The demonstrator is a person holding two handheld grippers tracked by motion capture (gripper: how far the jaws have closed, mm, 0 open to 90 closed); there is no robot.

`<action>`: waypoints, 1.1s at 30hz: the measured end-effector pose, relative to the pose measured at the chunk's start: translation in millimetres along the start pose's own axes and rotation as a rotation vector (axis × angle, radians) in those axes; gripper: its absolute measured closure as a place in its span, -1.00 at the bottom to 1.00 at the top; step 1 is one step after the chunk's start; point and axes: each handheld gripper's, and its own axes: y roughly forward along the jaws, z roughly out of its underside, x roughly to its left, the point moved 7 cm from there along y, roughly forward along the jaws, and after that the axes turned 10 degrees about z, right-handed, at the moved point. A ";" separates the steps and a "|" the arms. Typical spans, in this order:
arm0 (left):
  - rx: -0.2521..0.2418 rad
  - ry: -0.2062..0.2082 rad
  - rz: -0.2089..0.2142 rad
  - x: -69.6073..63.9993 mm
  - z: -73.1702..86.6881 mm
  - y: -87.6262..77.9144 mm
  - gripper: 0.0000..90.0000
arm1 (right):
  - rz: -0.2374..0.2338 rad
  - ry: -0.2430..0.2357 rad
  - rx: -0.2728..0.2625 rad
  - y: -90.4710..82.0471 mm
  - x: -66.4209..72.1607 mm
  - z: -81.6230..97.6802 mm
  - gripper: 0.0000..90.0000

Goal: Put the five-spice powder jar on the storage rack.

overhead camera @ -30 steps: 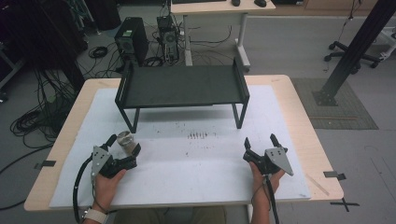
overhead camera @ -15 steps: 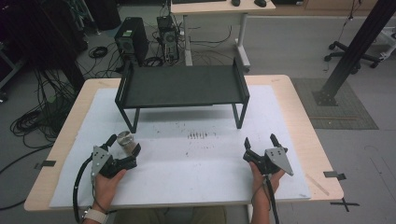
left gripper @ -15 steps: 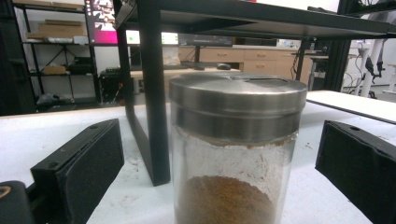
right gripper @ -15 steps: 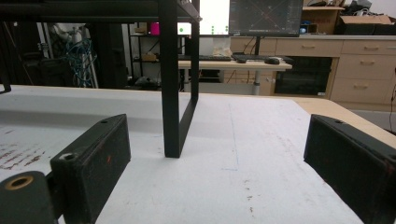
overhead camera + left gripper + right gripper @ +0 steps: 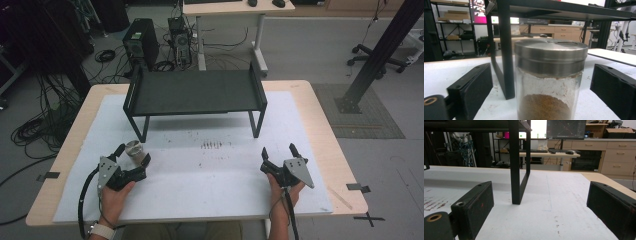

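Note:
A glass spice jar (image 5: 133, 148) with a steel shaker lid stands upright on the white mat, near the front left. It holds brown powder (image 5: 545, 107). My left gripper (image 5: 133, 153) lies on the mat with the jar (image 5: 549, 82) between its jaws. The jaws have just been closing, but a gap still shows on each side of the jar and the pads do not touch it. My right gripper (image 5: 278, 150) rests on the mat at the front right, open, with nothing between its jaws (image 5: 539, 202).
A black metal shelf rack (image 5: 195, 92) stands on legs at the back of the white mat (image 5: 200, 195). One front leg (image 5: 505, 62) rises just behind the jar, and another leg (image 5: 515, 170) is ahead of the right gripper. Brown specks (image 5: 212, 145) mark the mat's middle.

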 end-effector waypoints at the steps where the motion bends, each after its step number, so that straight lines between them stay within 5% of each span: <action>1: 0.000 0.000 0.002 -0.1 0.0 0.0 -0.84 | 0.000 0.000 0.000 0.0 0.0 0.0 -0.83; 23: 0.010 0.008 0.009 -1.0 0.4 0.8 -0.05 | 0.000 0.001 0.000 0.0 0.0 0.0 -0.83; 33: 0.016 0.014 0.016 -1.7 0.7 1.0 -0.05 | 0.001 0.001 0.000 0.1 -0.1 0.0 -0.83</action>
